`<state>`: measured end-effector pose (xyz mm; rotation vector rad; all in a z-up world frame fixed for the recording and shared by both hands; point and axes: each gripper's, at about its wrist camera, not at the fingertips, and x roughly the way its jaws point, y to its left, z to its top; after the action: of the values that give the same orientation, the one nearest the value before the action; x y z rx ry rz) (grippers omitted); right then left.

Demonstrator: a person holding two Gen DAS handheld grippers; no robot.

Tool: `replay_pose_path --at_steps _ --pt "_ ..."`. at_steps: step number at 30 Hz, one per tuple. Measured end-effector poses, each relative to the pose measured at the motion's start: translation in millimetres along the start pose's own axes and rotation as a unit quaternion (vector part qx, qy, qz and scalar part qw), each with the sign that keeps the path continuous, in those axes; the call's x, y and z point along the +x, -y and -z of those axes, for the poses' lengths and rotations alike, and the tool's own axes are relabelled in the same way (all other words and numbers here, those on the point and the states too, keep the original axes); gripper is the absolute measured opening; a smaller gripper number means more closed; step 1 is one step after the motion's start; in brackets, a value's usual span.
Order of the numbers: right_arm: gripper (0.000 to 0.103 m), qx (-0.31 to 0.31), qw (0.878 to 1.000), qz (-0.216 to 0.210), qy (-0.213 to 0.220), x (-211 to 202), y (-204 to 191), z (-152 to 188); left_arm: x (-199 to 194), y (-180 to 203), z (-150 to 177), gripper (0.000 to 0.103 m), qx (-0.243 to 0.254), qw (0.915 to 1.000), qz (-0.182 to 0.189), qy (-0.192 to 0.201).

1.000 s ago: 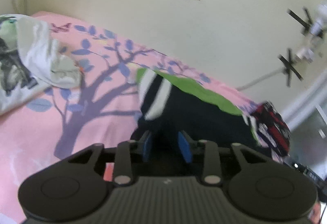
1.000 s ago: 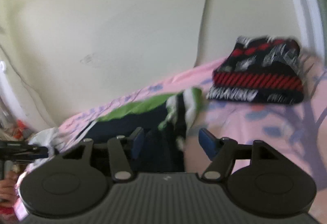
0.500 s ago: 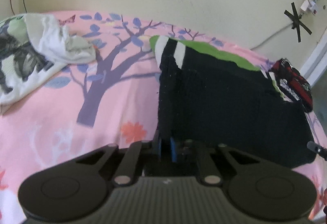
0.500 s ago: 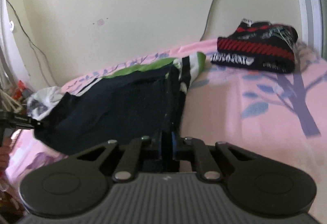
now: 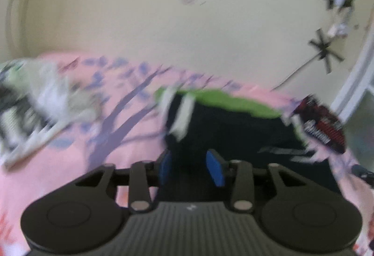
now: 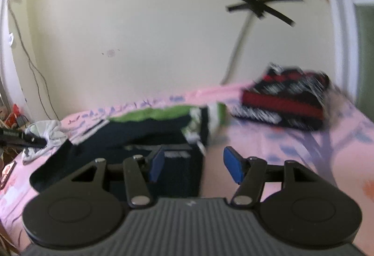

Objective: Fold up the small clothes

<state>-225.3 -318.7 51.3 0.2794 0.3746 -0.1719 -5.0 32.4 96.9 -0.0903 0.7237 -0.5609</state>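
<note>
A dark navy garment [image 5: 233,129] with a green band and white stripes lies folded on the pink bedsheet [image 5: 77,162]. It also shows in the right wrist view [image 6: 149,132]. My left gripper [image 5: 190,166] is open, its blue pads just above the garment's near left edge. My right gripper [image 6: 196,166] is open wide over the garment's near right corner. Neither holds cloth. The left view is blurred by motion.
A folded black, red and white garment [image 6: 285,104] lies at the bed's far right, seen too in the left wrist view [image 5: 322,125]. A crumpled white printed garment [image 5: 30,104] lies at the far left. A cream wall with cables stands behind.
Half a second ago both grippers were shut on the garment's near edge. Both have opened, let it go and pulled back.
</note>
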Motion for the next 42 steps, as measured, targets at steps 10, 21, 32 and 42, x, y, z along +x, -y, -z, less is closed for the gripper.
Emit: replay_pose_path --at_steps 10,21,32,42 --pt "0.064 -0.042 0.996 -0.016 -0.072 82.2 -25.5 26.1 76.3 8.7 32.3 0.051 0.056 0.9971 -0.052 0.002" --pt "0.071 -0.01 0.998 -0.035 -0.059 76.4 -15.9 25.1 78.0 22.2 45.0 0.065 0.106 0.9919 -0.068 0.013" --pt "0.073 -0.008 0.998 -0.034 -0.054 73.5 -17.3 26.8 80.2 23.4 45.8 0.077 0.109 0.9922 -0.06 0.009" --pt "0.074 -0.004 0.998 -0.033 -0.055 72.5 -18.3 26.6 81.9 23.5 45.8 0.086 0.109 0.9927 -0.051 0.0"
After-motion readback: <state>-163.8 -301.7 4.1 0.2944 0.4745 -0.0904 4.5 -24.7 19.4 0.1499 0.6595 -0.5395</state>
